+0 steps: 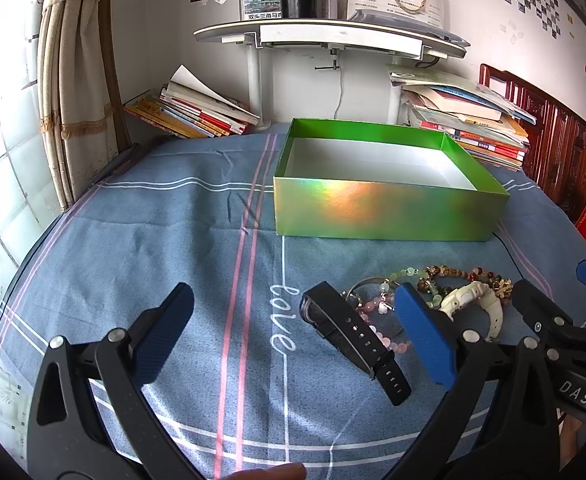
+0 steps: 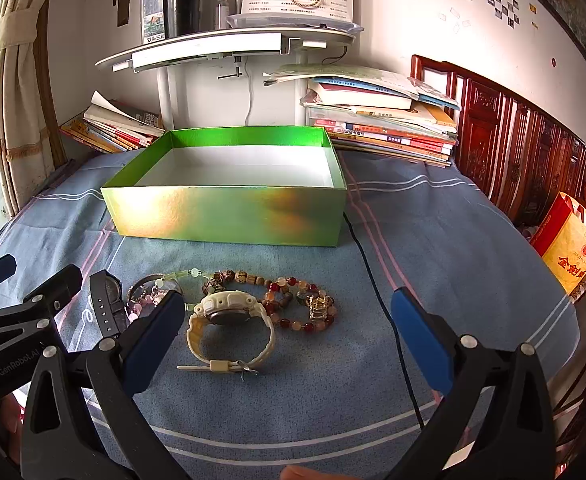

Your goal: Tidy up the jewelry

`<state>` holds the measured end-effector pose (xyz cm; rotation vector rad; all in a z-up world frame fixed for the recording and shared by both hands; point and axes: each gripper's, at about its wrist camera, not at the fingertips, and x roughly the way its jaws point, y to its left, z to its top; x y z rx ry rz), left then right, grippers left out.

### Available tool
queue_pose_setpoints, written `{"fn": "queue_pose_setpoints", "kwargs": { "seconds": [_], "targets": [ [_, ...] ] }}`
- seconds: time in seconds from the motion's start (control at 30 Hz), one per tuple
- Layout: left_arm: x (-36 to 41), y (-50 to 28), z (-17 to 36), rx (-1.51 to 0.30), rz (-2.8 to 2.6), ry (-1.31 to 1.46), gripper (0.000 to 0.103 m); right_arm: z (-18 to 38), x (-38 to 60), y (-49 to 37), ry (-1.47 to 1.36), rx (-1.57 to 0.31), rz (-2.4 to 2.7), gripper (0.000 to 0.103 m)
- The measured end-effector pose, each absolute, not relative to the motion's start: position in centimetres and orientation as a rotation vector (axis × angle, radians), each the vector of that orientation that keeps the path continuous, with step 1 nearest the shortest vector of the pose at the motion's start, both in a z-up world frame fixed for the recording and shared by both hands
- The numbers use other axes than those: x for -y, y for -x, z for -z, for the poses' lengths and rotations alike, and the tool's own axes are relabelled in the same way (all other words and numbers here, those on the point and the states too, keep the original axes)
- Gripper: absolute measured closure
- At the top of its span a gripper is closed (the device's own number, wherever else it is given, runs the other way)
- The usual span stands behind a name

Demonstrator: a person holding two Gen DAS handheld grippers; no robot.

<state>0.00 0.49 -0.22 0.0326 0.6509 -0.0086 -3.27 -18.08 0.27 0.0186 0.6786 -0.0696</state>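
A shiny green box (image 1: 389,208) with a white, bare inside stands open on the blue cloth; it also shows in the right wrist view (image 2: 229,216). In front of it lies a black watch (image 1: 353,336), a cream watch (image 2: 229,320), a pink bead bracelet (image 2: 145,300), a pale green bead string (image 1: 405,276) and brown and red bead bracelets (image 2: 301,304). My left gripper (image 1: 293,340) is open, low over the cloth, with the black watch between its fingers. My right gripper (image 2: 289,332) is open with the cream watch between its fingers.
Stacks of books (image 1: 197,112) (image 2: 389,120) lie behind the box under a white shelf stand (image 1: 325,36). A curtain (image 1: 73,80) hangs at left. A dark wooden headboard (image 2: 513,140) and a red-yellow bag (image 2: 569,244) are at right. A black cable (image 2: 381,300) runs across the cloth.
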Motion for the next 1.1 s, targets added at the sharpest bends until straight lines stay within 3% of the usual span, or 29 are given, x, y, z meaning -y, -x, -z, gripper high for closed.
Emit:
{"fn": "queue_pose_setpoints", "kwargs": {
  "seconds": [1.1],
  "targets": [
    [-0.39,0.12,0.55,-0.653,0.0,-0.042,0.004,0.02,17.96,3.19,-0.018,-0.687,0.064,0.003]
  ]
}}
